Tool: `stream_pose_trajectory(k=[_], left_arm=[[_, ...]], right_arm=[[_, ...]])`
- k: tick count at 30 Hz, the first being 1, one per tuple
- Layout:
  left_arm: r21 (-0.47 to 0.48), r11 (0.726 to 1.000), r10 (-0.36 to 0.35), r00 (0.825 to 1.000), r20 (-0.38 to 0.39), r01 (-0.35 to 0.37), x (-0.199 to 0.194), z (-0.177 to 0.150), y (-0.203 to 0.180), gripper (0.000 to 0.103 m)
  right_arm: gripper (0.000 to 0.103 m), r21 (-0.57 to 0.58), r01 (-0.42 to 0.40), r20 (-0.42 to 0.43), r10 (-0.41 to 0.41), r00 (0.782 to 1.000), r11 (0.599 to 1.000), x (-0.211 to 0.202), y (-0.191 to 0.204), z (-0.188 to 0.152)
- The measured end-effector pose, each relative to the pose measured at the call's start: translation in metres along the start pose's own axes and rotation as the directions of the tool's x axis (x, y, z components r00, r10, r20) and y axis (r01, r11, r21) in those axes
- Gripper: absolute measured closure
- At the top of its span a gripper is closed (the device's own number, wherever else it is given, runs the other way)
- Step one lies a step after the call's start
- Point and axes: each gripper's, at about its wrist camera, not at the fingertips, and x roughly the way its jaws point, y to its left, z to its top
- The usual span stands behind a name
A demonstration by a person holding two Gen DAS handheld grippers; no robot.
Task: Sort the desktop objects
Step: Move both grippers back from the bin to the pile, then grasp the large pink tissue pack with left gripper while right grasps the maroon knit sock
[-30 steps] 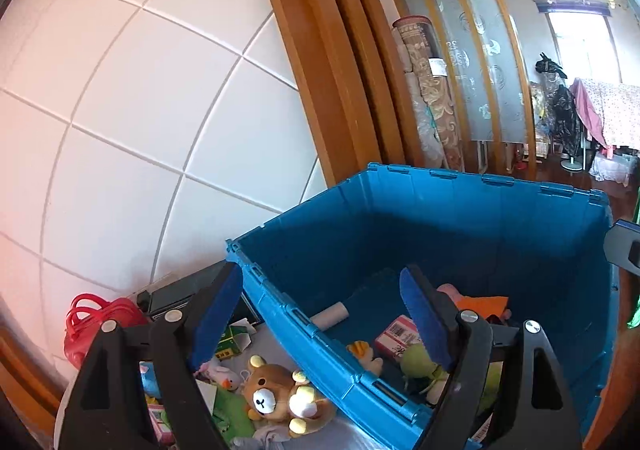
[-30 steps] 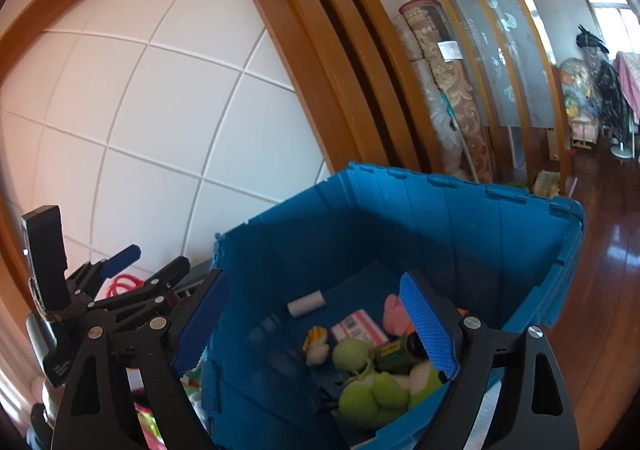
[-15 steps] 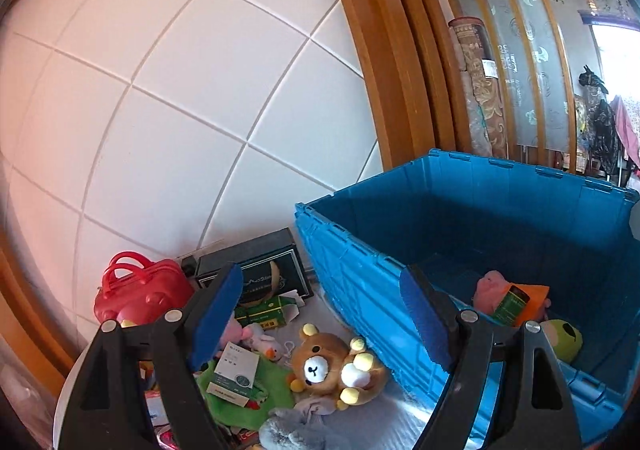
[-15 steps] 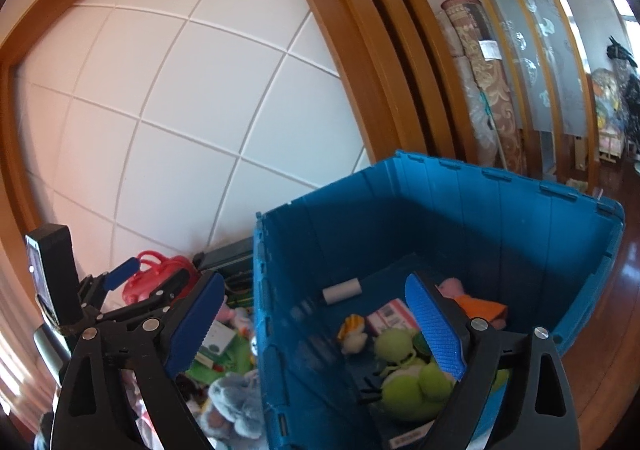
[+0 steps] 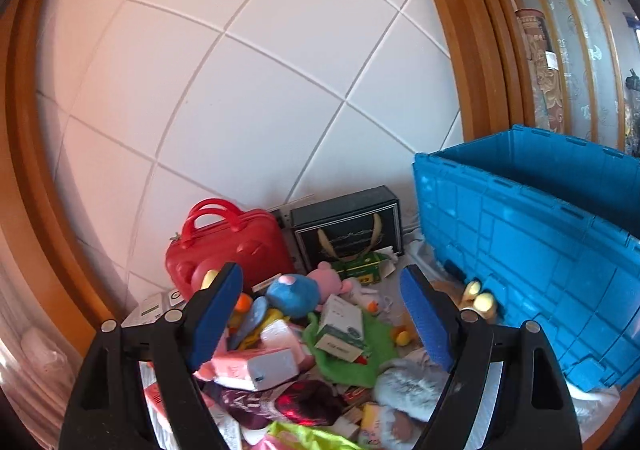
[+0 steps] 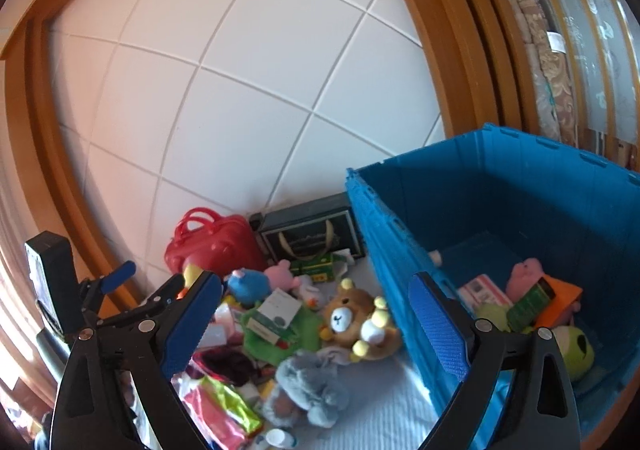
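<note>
A pile of toys and boxes lies on the desk left of a blue crate (image 5: pixel 532 246). My left gripper (image 5: pixel 322 322) is open and empty above the pile, over a white and green box (image 5: pixel 340 326) on a green cloth. A blue plush (image 5: pixel 294 292) and a red case (image 5: pixel 228 246) lie beyond. My right gripper (image 6: pixel 316 324) is open and empty, straddling the crate's (image 6: pixel 384 250) near wall. A brown bear plush (image 6: pixel 352 320) lies between its fingers. The crate holds a pink plush (image 6: pixel 524 274) and a green plush (image 6: pixel 572 346). The left gripper also shows in the right wrist view (image 6: pixel 136 284).
A black gift box (image 5: pixel 348 226) stands against the white tiled wall (image 5: pixel 240 90). A grey plush (image 6: pixel 308 386) and a pink and yellow packet (image 6: pixel 224 410) lie at the front of the pile. A wooden frame (image 5: pixel 472 50) rises behind the crate.
Both grippers have swung left, away from the crate's inside and over the toy pile. Both stay open and empty.
</note>
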Motion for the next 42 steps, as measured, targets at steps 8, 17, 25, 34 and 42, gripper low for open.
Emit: stream_pose_trajectory(k=[8,17,25,34,42], left_arm=[[-0.029,0.991,0.128,0.985,-0.119,-0.132,0.010,-0.065,0.111,0.022],[-0.068,0.960,0.251,0.939,-0.234,-0.273,0.018,-0.115,0.189,0.022],[-0.097,0.952,0.253,0.922,-0.294,-0.292,0.020,-0.147,0.208,0.022],[-0.164,0.949,0.182,0.894,-0.410,-0.268,0.039,-0.196,0.213,0.022],[-0.307,0.929,0.034,0.874,-0.485,-0.206,0.074,-0.227,0.220,0.022]], right_arm=[[0.007,0.016,-0.024,-0.052,0.025,0.998,1.000,0.032,0.051,-0.032],[0.006,-0.011,-0.077,-0.152,0.074,0.986,0.997,0.079,0.076,-0.055],[0.003,-0.098,-0.159,-0.223,0.134,0.966,0.982,0.111,0.099,-0.056],[0.003,-0.245,-0.298,-0.389,0.188,0.902,0.923,0.161,0.150,-0.111],[0.003,-0.355,-0.357,-0.479,0.160,0.863,0.864,0.205,0.185,-0.147]])
